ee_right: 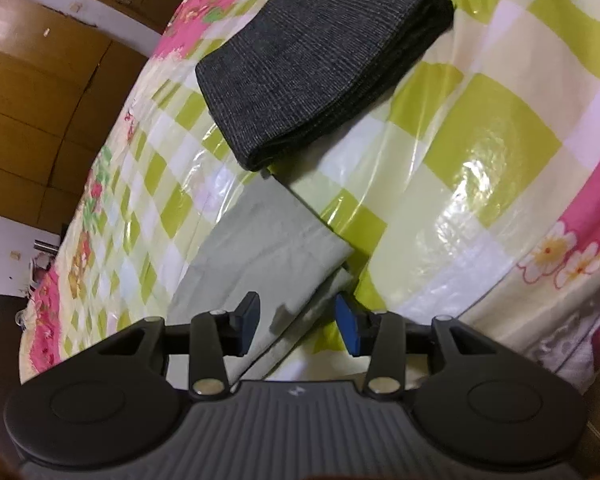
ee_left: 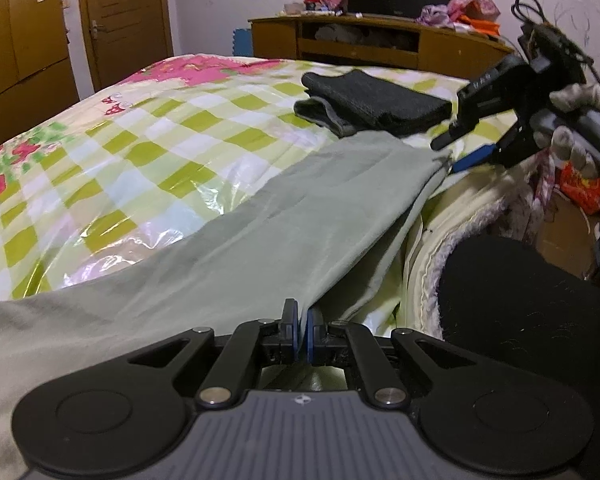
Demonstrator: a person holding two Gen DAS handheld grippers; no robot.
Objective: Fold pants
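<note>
The pale green pants lie stretched along the near edge of the checked bed cover, one end just beside a folded dark garment. The left gripper is clamped tight on the near fabric edge. The right gripper points down over the far end, jaws parted, pads clear of the cloth between them. A gloved hand carries it, partly cut off at the frame edge.

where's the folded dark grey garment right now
The folded dark grey garment lies on the checkered bed cover, just beyond the far end of the light green pants; in the left wrist view it sits upper right.
</note>
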